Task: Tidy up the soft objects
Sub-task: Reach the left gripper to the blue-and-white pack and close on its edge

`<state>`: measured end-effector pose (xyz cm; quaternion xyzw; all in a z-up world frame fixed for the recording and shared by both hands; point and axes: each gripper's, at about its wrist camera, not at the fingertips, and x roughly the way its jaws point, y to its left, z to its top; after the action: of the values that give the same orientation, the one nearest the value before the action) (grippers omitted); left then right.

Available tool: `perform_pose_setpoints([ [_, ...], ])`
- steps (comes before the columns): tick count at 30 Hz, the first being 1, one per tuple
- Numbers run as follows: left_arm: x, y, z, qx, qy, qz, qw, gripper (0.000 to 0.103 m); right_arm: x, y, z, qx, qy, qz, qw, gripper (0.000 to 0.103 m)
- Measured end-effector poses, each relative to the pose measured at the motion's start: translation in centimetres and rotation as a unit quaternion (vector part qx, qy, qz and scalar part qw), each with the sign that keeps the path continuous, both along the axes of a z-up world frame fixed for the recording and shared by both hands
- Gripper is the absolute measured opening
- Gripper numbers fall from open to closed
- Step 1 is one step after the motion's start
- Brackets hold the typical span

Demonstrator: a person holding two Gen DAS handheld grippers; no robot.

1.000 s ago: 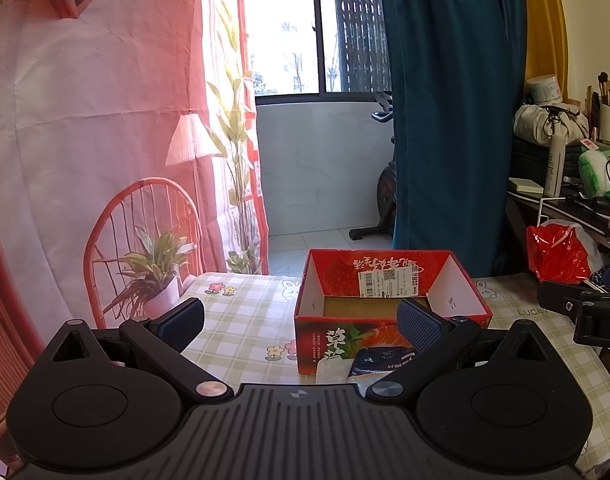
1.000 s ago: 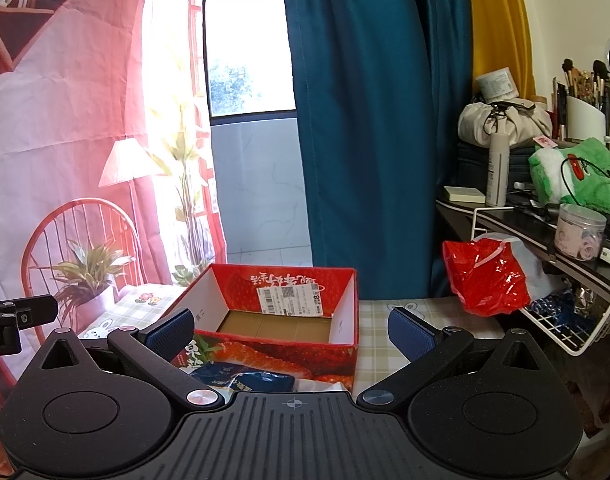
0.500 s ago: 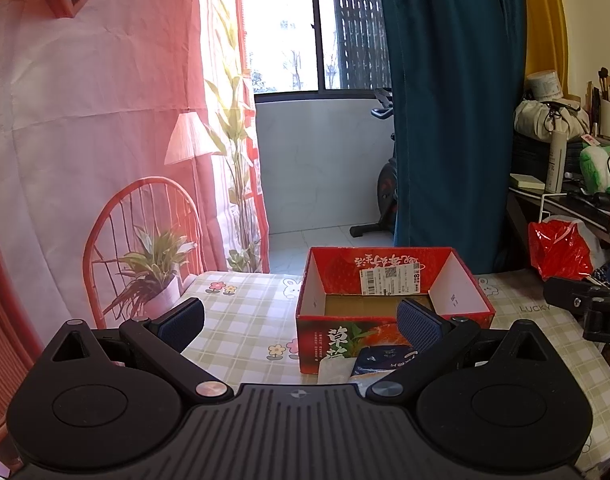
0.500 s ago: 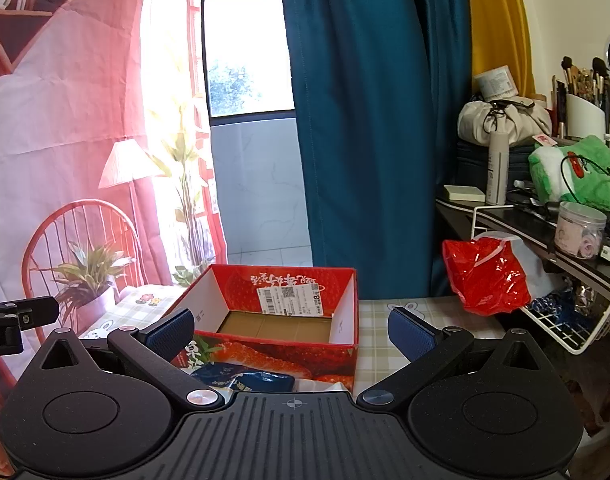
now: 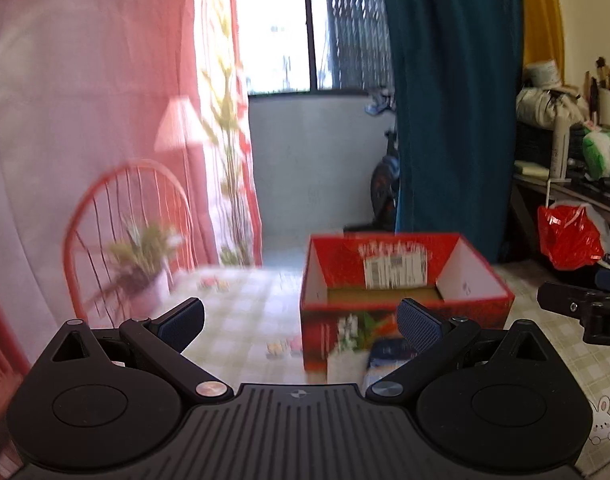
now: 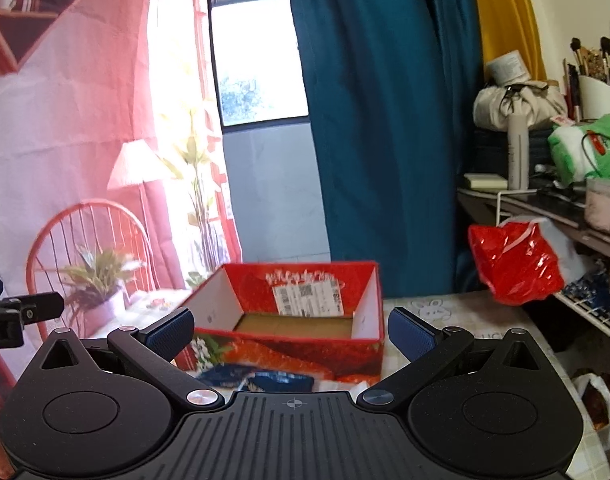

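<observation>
The red cardboard box [image 6: 289, 312] stands open-topped on the checked tablecloth [image 5: 241, 312], with white inner walls and a brown floor. Its far wall carries a white shipping label [image 6: 309, 298] with a barcode and a row of white characters above; neither can be read. The box's front face shows printed strawberries and leaves.

Against the near face of the box lie dark blue soft packets [image 6: 261, 378] with white print too small to read. In the right wrist view they lie flat, long axis running from 9 to 3 o'clock, partly hidden by the gripper body. In the left wrist view they [image 5: 389, 356] are blurred, at 5 o'clock from the box.

The left gripper [image 5: 301, 320] hangs above the table, its fingers spread wide and holding nothing. The right gripper [image 6: 291, 330] is likewise spread wide and empty, the box between its pads.

At 3 o'clock, a red plastic bag [image 6: 513, 268] hangs from a cluttered shelf [image 6: 545, 204] bearing a green-and-white plush [image 6: 585, 148] and a cup of brushes [image 6: 597, 88]. Behind hangs a teal curtain [image 6: 377, 120]; at 9 o'clock, a pink printed backdrop [image 6: 65, 120]. A white rabbit is printed on the cloth [image 5: 601, 424].
</observation>
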<state>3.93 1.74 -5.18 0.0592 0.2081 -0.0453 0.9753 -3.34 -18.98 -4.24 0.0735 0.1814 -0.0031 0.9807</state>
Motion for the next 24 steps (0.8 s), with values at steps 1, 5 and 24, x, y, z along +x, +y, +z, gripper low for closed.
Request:
perform_pose_setpoints([
  [1,0.5,0.1,-0.6,-0.002,0.009,0.0,1.0,0.103,0.3,0.1,-0.5,0.003,0.007,0.002,1.0,0.102],
  [5,1.7,0.6,-2.8,-0.012,0.033,-0.019,0.9992,0.103,1.5,0.2,-2.6,0.016,0.037,0.011,0.999,0.102],
  [24,7.1,-0.2,-10.6,-0.076,0.148,-0.14,0.9761,0.068,5.4,1.9,-9.6,0.005,0.152,0.069,0.986,0.065],
])
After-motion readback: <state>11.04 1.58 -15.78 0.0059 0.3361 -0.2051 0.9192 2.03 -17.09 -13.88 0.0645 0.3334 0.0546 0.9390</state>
